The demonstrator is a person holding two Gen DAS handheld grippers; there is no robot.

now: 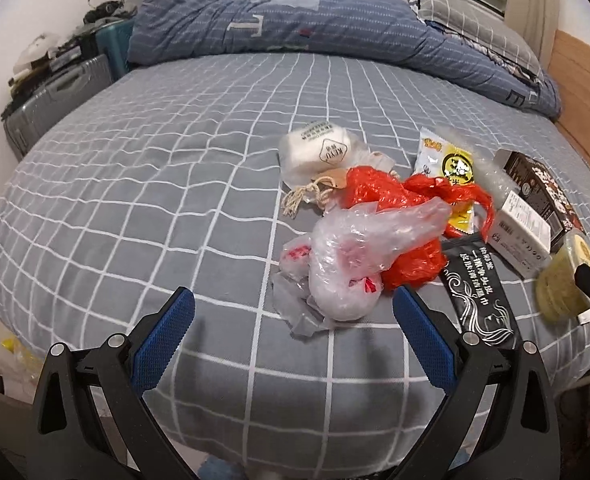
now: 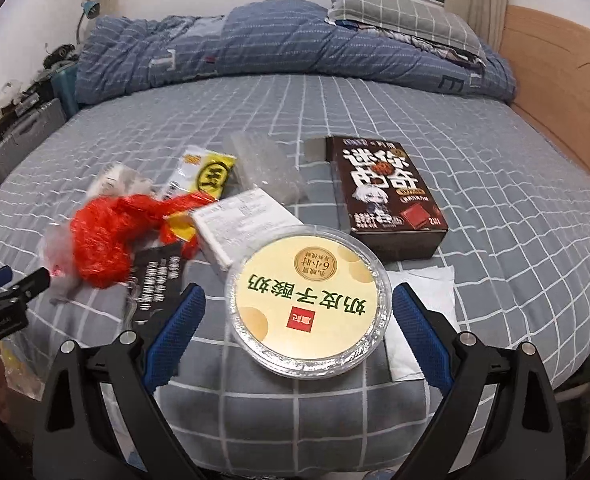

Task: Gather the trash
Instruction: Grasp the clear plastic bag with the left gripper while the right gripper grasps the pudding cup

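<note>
**Bed with litter pile, both grippers spread wide**

Grey checked bed sheet [image 1: 135, 184] carries all the trash. Nearest: left gripper [image 1: 293, 304] jaws wide apart, holding nothing, a crumpled clear plastic bag [image 1: 347, 264] lying just ahead between the tips. Right gripper [image 2: 298, 300] likewise wide open, empty, its blue pads flanking a round yogurt tub [image 2: 307, 300] without clear contact; a white tissue [image 2: 423, 308] lies under the right-hand pad.

Next out: red plastic bag [image 1: 391, 196] touching the clear one, black sachet [image 1: 479, 292], small white box [image 2: 235, 228], yellow snack wrapper [image 2: 211, 176]. Beyond: brown chocolate box [image 2: 387, 196], white pouch with a string tag [image 1: 319, 152].

Far side: blue quilt [image 1: 295, 24], grey pillow [image 2: 399, 16], wooden headboard [image 2: 563, 76], suitcase [image 1: 51, 100] off the bed's left.
</note>
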